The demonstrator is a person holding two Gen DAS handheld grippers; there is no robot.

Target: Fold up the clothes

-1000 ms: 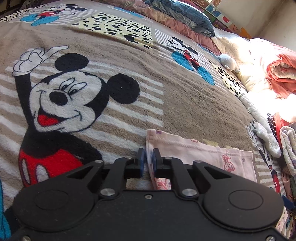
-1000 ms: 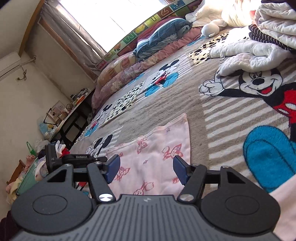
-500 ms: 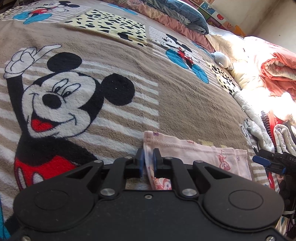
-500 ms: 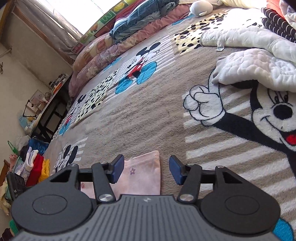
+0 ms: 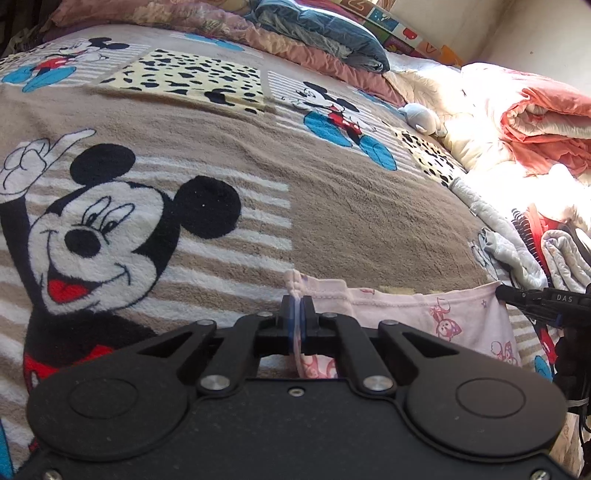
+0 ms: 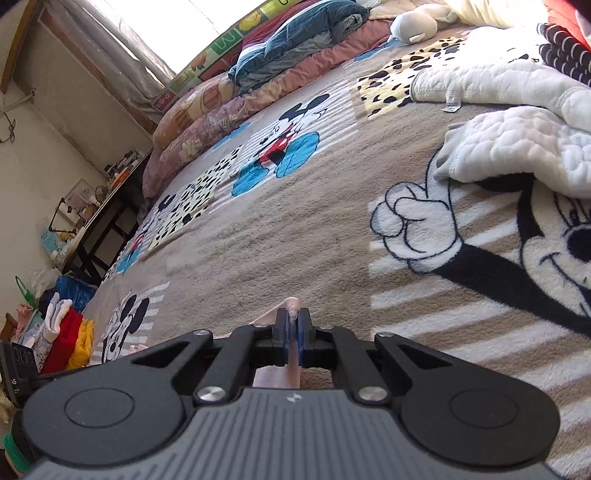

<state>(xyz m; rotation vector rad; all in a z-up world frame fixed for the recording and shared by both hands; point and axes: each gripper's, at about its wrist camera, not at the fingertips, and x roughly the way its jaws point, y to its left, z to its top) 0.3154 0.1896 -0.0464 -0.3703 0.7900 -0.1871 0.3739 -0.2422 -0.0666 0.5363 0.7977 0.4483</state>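
The right gripper [image 6: 294, 334], spread apart a second ago, has clenched on a corner of the pink garment [image 5: 424, 317]; the left gripper [image 5: 296, 321] stays clamped on the other corner. The garment lies on the blanket [image 5: 332, 206]; a white quilt [image 6: 517, 147] is heaped nearby.

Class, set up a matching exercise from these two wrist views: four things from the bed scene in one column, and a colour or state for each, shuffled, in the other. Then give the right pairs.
Things:
1. left gripper
2. folded quilt
3. plush toy
4. pink garment

States or colours:
A. grey
B. held at two corners
C. shut on fabric
D. orange

Pairs: 1-C, 2-D, 3-A, 4-B. The right gripper clamps the other corner.
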